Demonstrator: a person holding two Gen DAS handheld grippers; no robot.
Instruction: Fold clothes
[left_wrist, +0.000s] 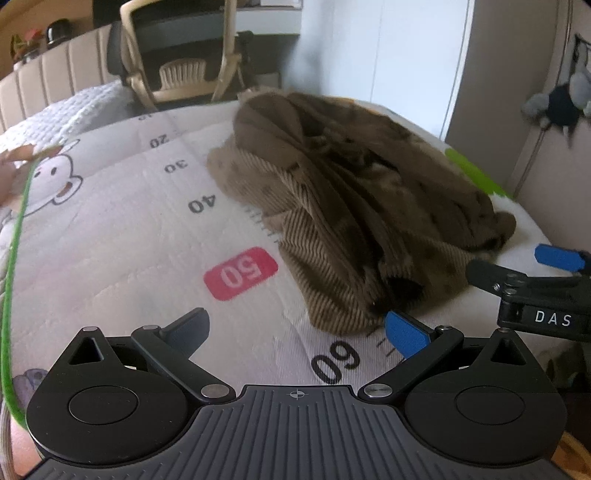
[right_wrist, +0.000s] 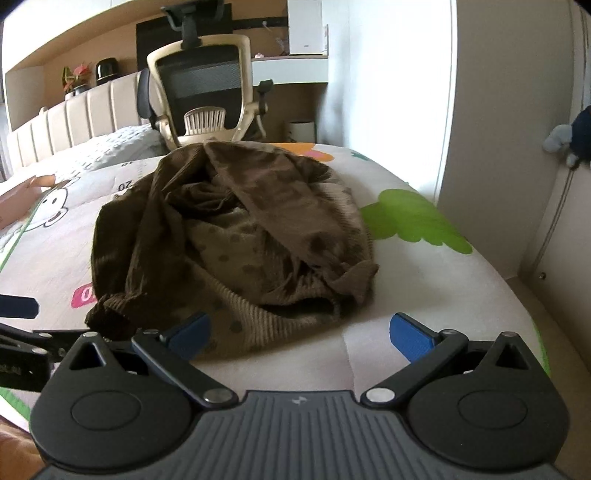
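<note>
A crumpled brown garment (left_wrist: 347, 206) with dark dots and ribbed parts lies heaped on the printed mat (left_wrist: 122, 236). My left gripper (left_wrist: 297, 334) is open just in front of the heap's near edge, its right pad almost at the cloth. In the right wrist view the same garment (right_wrist: 236, 236) fills the middle, and my right gripper (right_wrist: 299, 336) is open with the cloth's near hem between and just beyond its fingers. Neither gripper holds anything. The right gripper also shows at the far right of the left wrist view (left_wrist: 546, 280).
The mat carries ruler numbers, a pink 50 label (left_wrist: 240, 273) and cartoon prints. An office chair (right_wrist: 207, 96) stands behind the bed. A padded headboard (right_wrist: 74, 114) is at the back left. A plush toy (right_wrist: 569, 136) hangs on the right wall.
</note>
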